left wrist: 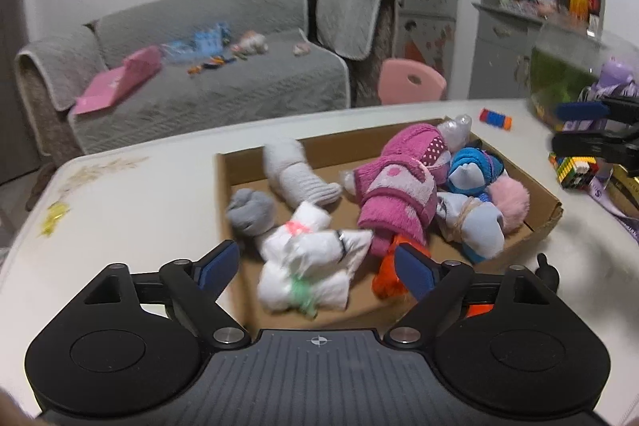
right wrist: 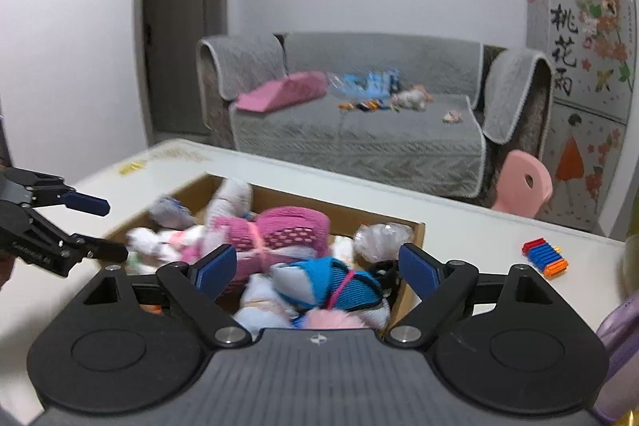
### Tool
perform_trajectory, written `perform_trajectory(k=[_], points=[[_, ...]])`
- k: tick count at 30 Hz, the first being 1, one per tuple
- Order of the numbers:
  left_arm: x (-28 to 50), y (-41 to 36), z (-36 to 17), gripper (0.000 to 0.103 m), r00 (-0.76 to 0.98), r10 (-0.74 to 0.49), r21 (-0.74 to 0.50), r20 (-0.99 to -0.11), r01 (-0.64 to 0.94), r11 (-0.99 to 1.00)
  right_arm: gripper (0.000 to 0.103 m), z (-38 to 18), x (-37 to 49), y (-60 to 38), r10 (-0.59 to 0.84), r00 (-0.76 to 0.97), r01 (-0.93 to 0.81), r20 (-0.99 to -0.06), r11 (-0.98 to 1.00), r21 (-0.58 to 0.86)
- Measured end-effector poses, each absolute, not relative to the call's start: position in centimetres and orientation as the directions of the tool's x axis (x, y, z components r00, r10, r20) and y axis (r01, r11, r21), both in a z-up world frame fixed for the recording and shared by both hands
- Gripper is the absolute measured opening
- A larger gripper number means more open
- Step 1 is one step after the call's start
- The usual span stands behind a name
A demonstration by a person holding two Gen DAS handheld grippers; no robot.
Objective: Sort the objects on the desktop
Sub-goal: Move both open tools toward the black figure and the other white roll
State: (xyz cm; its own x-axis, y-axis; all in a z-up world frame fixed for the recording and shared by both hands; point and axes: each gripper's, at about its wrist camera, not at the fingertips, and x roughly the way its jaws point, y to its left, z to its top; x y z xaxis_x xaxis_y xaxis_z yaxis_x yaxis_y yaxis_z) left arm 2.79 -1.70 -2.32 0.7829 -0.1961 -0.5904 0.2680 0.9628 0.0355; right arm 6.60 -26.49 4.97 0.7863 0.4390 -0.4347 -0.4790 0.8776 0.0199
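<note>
A shallow cardboard box (left wrist: 275, 176) on the white table holds several rolled sock bundles. Among them are a pink one (left wrist: 395, 194), a white one (left wrist: 315, 266), a grey one (left wrist: 249, 210) and a blue one (left wrist: 471, 170). My left gripper (left wrist: 317, 266) hangs open at the box's near edge. The white bundle lies between its blue pads, which do not touch it. My right gripper (right wrist: 317, 268) is open too, above the blue bundle (right wrist: 327, 286), gripping nothing. Each gripper shows in the other's view, the left gripper (right wrist: 108, 228) at the box's left and the right gripper (left wrist: 565, 127) at its right.
A striped blue-and-orange toy (left wrist: 495, 118) lies on the table beyond the box. A puzzle cube (left wrist: 575, 170), a green-filled clear container (left wrist: 559, 78) and purple items crowd the right edge. A pink chair (left wrist: 411, 82) and a grey sofa (left wrist: 223, 78) stand behind.
</note>
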Motion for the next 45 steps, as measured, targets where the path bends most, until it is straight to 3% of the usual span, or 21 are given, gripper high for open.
perform_trajectory(k=[5,10,22,45], points=[[-1.4,0.2,-3.6,0.090,0.792,-0.169,0.018,-0.587,0.221,0.975,0.092,4.2,2.6,-27.8,0.539,0.737,-0.571,-0.407,0.819,0.051],[-3.5,0.5,-6.5,0.090,0.765,-0.146,0.001,-0.627,0.189,0.982,0.093,1.2,0.4,-28.1,0.583,0.647,-0.643,-0.490,0.763,0.059],[-0.6,-2.2,-9.9,0.091,0.732,-0.112,0.020,-0.672,0.168,0.986,0.098,-3.3,2.7,-25.3,0.551,0.572,-0.655,-0.607,0.753,0.066],[0.8,-2.3,-10.1,0.100,0.734,-0.106,0.011,-0.671,0.152,0.988,0.103,-5.2,3.8,-25.3,0.517,0.564,-0.653,-0.644,0.757,0.035]])
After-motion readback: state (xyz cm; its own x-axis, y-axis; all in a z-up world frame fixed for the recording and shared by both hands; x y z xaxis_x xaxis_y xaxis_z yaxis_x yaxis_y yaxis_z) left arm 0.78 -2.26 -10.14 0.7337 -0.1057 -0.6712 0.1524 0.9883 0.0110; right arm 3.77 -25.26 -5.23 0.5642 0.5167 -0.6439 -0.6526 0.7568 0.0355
